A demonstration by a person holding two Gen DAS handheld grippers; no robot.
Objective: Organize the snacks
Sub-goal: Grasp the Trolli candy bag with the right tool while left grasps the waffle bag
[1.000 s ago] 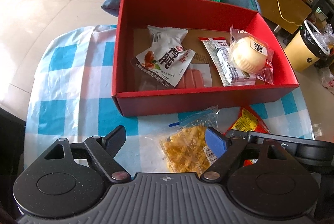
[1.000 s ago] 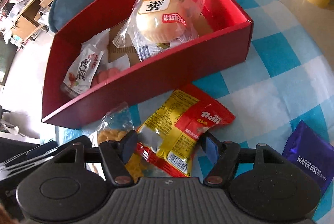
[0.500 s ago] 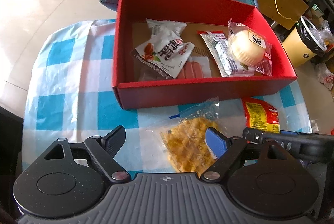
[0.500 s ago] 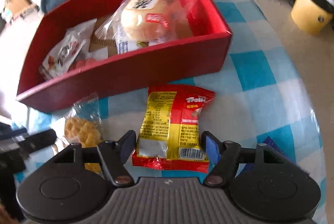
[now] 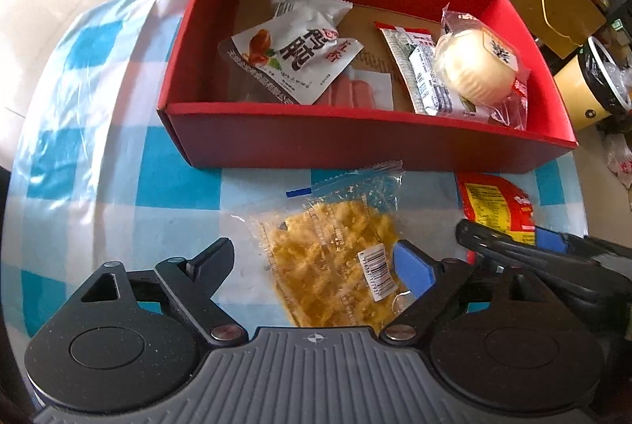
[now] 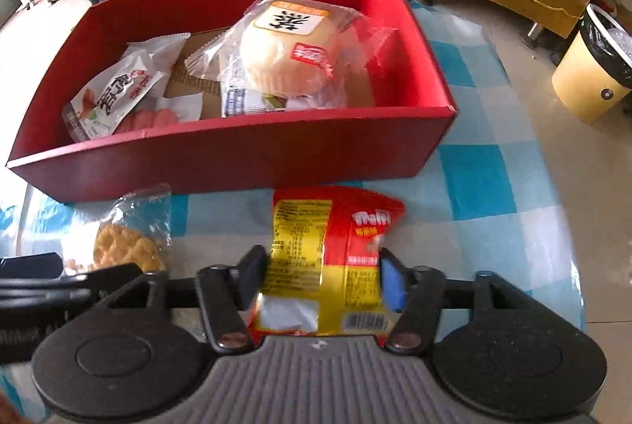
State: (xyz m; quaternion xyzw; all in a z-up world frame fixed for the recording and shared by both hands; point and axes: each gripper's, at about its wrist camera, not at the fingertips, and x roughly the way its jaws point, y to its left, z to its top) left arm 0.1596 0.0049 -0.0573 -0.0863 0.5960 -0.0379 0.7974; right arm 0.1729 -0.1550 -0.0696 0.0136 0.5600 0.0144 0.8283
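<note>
Right fingers (image 6: 252, 276) pinching red-yellow packet (image 6: 328, 258), left fingers (image 5: 215, 260) spread around waffle bag (image 5: 331, 258)

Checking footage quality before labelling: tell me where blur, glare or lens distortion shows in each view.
Left wrist view: sharp, glare on the plastic tablecloth, fisheye bends the red box. Right wrist view: slight motion blur on the tongs and the red-yellow packet; box edges curve.

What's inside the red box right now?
In the red box: a white duck-neck packet lying over pink sausages, and a wrapped bun on a printed sachet. Bare cardboard floor between them; anything underneath those packs is covered.
</note>
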